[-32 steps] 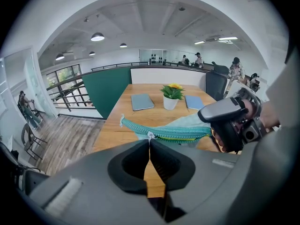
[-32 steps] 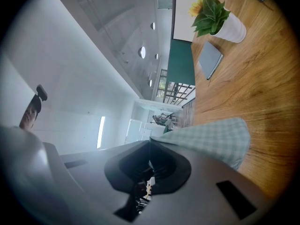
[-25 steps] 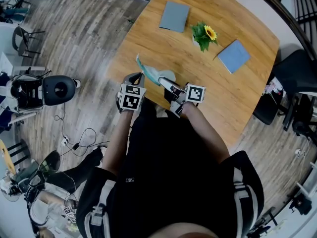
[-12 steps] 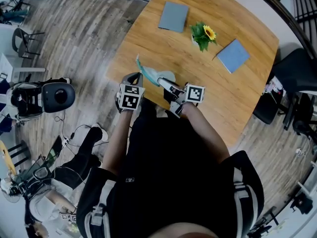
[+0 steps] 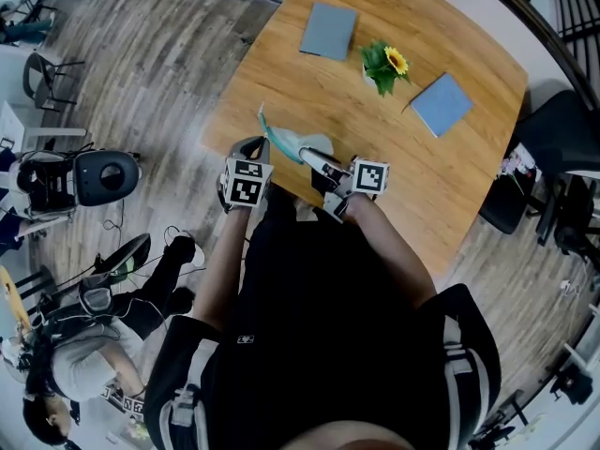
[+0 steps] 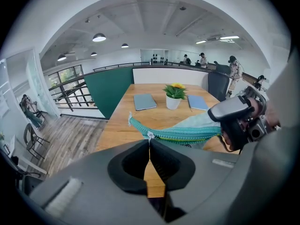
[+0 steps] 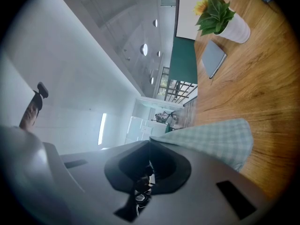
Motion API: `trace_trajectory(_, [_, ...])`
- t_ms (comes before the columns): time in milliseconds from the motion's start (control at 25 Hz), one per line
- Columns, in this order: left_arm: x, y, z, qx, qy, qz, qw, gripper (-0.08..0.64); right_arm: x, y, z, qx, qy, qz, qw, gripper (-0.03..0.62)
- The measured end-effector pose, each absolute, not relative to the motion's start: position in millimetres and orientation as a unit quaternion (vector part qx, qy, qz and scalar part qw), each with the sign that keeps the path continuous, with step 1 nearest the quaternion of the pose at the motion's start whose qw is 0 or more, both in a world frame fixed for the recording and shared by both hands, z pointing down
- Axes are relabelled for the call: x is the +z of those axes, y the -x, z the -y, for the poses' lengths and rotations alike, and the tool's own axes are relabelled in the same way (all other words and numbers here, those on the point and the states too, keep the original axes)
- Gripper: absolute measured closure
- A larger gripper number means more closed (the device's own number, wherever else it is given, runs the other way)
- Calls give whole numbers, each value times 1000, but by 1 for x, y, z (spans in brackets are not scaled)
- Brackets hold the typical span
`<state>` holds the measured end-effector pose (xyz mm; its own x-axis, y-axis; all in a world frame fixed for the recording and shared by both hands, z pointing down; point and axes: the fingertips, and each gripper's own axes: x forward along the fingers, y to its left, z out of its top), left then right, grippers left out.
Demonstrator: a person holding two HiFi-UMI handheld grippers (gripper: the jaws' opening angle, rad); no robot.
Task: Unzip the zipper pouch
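Tension is likely why your left tongs [image 6: 149, 143] pinch the white zipper pull [image 6: 149, 136] and your right tongs [image 7: 149, 148] clamp the other end of the teal checked fabric pouch [image 6: 187, 131], stretched over the wooden worktop [image 5: 441, 186] on your side of the potted yellow flower [image 5: 386, 66].

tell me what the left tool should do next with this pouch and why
Probably slide the left tool along the zipper toward the right tool without letting go. Its jaws are shut on the small white zipper pull near one end, and the zipper looks closed from there on. The right tool is shut on the pouch fabric at the far end, bracing it.
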<state>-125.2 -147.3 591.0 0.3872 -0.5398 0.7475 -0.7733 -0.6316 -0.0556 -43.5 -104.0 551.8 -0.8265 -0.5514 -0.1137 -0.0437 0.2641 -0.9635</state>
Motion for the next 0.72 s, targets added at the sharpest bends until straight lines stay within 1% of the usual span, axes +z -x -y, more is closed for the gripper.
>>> trace_trajectory(720, [594, 134, 149, 386, -812, 408, 158, 549, 551, 47, 99, -573, 186, -768, 218, 586])
